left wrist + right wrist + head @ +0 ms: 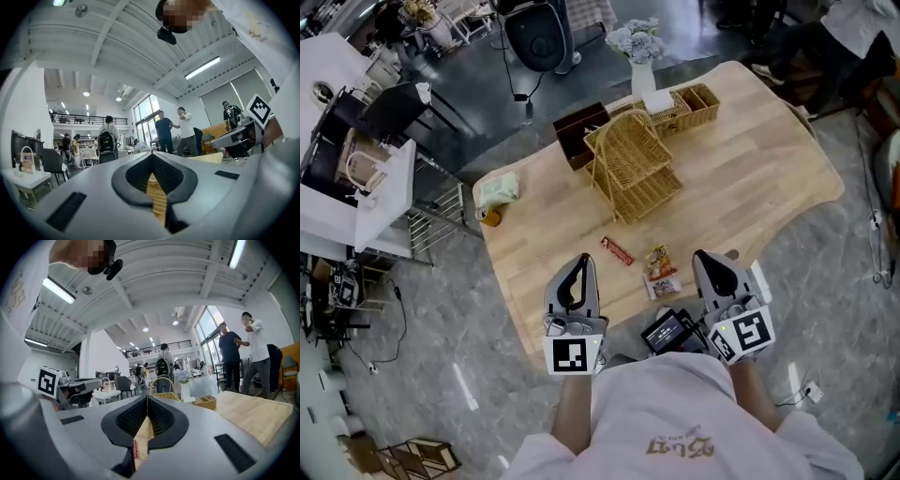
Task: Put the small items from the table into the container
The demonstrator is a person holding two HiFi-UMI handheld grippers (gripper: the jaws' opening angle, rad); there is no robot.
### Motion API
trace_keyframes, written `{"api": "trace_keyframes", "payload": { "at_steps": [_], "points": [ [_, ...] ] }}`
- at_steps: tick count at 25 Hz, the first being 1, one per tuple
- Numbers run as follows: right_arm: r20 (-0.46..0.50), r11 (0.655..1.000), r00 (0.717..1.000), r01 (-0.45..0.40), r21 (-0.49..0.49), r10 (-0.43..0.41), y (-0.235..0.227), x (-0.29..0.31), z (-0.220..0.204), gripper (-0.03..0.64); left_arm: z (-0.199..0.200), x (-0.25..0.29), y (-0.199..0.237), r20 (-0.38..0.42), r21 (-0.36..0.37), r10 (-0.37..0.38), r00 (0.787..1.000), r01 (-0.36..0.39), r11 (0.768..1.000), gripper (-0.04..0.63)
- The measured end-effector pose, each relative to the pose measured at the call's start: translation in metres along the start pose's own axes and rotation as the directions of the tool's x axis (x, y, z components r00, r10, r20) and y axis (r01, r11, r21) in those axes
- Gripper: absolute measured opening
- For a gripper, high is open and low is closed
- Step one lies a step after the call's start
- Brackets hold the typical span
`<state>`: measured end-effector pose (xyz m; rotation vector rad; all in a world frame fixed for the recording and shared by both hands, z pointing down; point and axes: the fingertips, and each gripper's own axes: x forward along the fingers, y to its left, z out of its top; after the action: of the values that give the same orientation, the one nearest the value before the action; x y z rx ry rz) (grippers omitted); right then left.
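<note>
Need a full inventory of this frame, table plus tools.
table: 1, light wood, centre
tiered wicker basket: 1, tan, mid-table
dark box: 1, brown, behind basket, left
divided wicker tray: 1, tan, far edge
vase of flowers: 1, white, beside tray
snack bar: 1, red, before basket
snack packet: 1, yellow-orange, right of bar
green packet: 1, pale green, left edge
black device: 1, screen lit, near edge
left tool: 1, grey, shut, empty
right tool: 1, grey, shut, empty
</note>
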<state>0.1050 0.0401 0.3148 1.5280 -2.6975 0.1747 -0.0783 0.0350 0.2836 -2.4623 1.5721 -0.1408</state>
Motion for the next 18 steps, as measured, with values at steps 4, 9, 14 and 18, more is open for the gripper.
{"api": "trace_keyframes", "payload": {
  "at_steps": [4,9,14,18],
  "points": [
    [-0.028,0.999,0.999,-0.030,-0.013,0.030,-0.015,0.018,-0.005,0.018,-0.001,0.014,0.004,-0.025,0.014,0.030,0.999,-0.030,0.999,-0.008],
    [-0.021,0.998,0.997,-0.068,0.007,0.068,-0.024,0.033,-0.007,0.018,-0.006,0.024,0.006,-0.054,0.042,0.041,0.998,-0.039,0.998,-0.008],
    [-0.037,0.997,0.996,-0.078,0.007,0.078,-0.027,0.042,-0.011,0.018,-0.010,0.037,0.006,-0.049,0.030,0.041,0.998,-0.039,0.999,-0.008],
    [-0.052,0.998,0.997,-0.061,0.019,0.062,-0.036,0.045,-0.016,0.020,-0.019,0.046,0.003,-0.085,0.025,0.022,0.996,-0.020,0.999,-0.007]
  ]
}}
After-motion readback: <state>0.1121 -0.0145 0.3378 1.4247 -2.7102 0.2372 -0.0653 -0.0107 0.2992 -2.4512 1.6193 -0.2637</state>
